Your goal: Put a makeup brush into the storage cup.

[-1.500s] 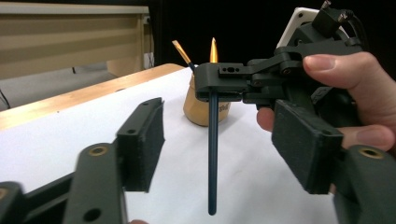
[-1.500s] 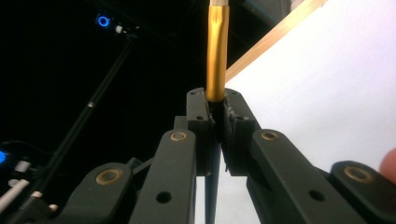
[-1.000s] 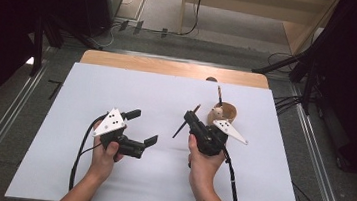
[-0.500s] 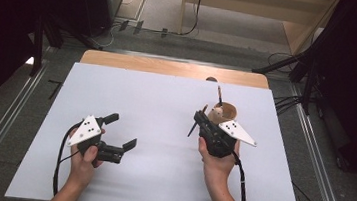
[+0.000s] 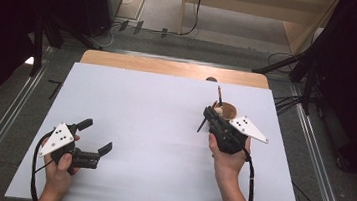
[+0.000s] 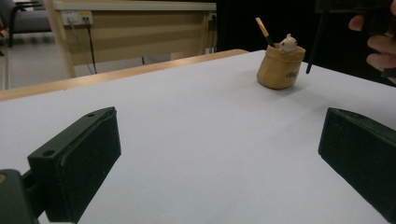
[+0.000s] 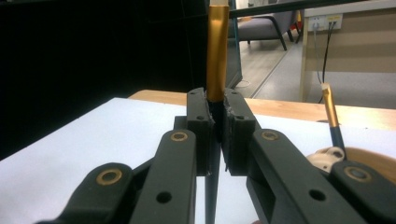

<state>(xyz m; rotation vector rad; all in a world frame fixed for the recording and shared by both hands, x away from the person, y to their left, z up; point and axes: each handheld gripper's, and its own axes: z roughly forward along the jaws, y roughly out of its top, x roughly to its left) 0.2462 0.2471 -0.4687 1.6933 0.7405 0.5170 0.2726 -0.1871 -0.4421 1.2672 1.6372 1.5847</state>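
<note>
White tabletop point(image 5: 153, 128): brown pot point(image 6: 280, 67) holds one brush, probably; right tool point(image 7: 214, 121) clamps another; left tool point(image 5: 93, 134) gapes.

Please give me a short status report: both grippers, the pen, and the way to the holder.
Left gripper open, empty, low over the table. Right gripper shut on a pen, beside the brown holder. One pen already inside. Path clear.

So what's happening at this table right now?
A person works two handheld grippers over a white table. The right gripper is shut on a slim brush with a gold band, held close beside a small tan holder that already has another brush standing in it. The left gripper sits open and empty near the table's front left.
</note>
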